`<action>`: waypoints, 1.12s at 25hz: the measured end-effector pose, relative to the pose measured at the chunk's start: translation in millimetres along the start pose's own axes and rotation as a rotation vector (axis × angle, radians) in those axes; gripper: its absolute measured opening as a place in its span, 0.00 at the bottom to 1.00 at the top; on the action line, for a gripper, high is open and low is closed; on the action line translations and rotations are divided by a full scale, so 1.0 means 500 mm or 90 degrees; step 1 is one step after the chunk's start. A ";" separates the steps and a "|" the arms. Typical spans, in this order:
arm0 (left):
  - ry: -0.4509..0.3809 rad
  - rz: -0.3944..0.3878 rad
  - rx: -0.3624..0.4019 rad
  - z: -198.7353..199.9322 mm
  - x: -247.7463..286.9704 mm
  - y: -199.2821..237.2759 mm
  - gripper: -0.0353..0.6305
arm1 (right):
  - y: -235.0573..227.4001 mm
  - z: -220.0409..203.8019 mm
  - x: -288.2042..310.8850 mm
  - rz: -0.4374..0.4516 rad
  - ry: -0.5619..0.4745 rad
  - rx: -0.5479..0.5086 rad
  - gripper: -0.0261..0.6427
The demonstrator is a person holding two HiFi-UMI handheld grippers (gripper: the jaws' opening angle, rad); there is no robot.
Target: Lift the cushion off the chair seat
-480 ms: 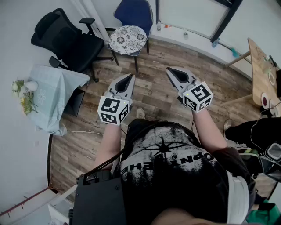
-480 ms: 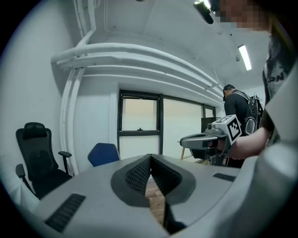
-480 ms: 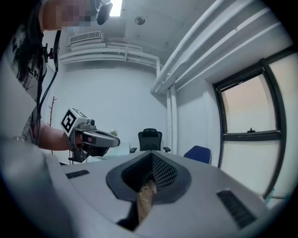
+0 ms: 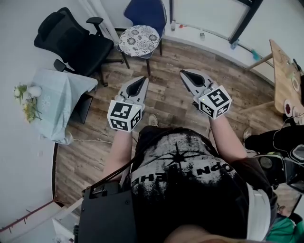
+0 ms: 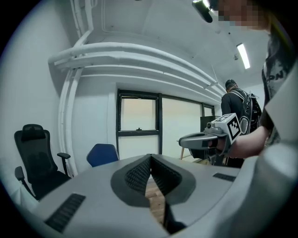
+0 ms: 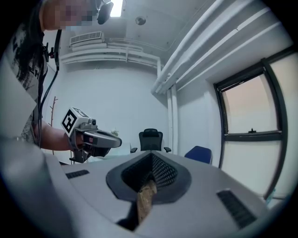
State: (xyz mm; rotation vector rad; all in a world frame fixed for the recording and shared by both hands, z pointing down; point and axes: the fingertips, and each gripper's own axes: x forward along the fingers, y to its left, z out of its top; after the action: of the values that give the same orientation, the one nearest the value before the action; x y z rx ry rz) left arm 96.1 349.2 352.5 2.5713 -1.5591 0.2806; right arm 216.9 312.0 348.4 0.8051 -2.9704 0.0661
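Nudged forward, perhaps: left gripper, right gripper (shut, empty), well short of cushion

We stand in an office-like room: a black swivel chair and a blue chair sit on wood-plank flooring, with dark-framed windows, a ceiling strip light and a wooden worktop.
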 end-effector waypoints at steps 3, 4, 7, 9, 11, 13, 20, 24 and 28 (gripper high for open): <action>0.001 0.000 0.000 0.002 0.006 -0.006 0.07 | -0.008 -0.005 -0.005 -0.002 0.001 0.018 0.06; 0.001 0.000 0.000 0.002 0.008 -0.007 0.07 | -0.010 -0.007 -0.006 -0.001 0.001 0.018 0.06; 0.003 -0.002 0.001 0.002 0.013 -0.006 0.07 | -0.011 -0.008 -0.005 -0.002 0.003 0.012 0.06; 0.008 -0.001 0.006 -0.001 0.013 -0.002 0.07 | -0.009 -0.009 -0.002 -0.002 0.003 0.014 0.06; 0.014 0.001 0.009 -0.008 0.013 0.000 0.07 | -0.007 -0.018 -0.003 0.000 0.004 0.020 0.06; 0.013 0.001 0.008 -0.011 0.021 -0.003 0.07 | -0.015 -0.027 -0.008 -0.001 0.009 0.019 0.06; 0.004 -0.013 0.006 -0.008 0.061 0.000 0.07 | -0.054 -0.028 -0.002 -0.009 0.006 0.022 0.06; 0.008 -0.025 -0.001 -0.018 0.084 0.032 0.07 | -0.069 -0.030 0.030 -0.020 0.007 0.022 0.06; 0.011 -0.035 -0.012 -0.021 0.120 0.081 0.07 | -0.095 -0.036 0.076 -0.028 0.017 0.019 0.06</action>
State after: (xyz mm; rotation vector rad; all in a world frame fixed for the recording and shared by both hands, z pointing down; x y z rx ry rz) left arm 86.4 280.9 376.0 2.5850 -1.4754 0.2814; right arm 208.9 253.0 370.2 0.8651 -2.9325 0.1179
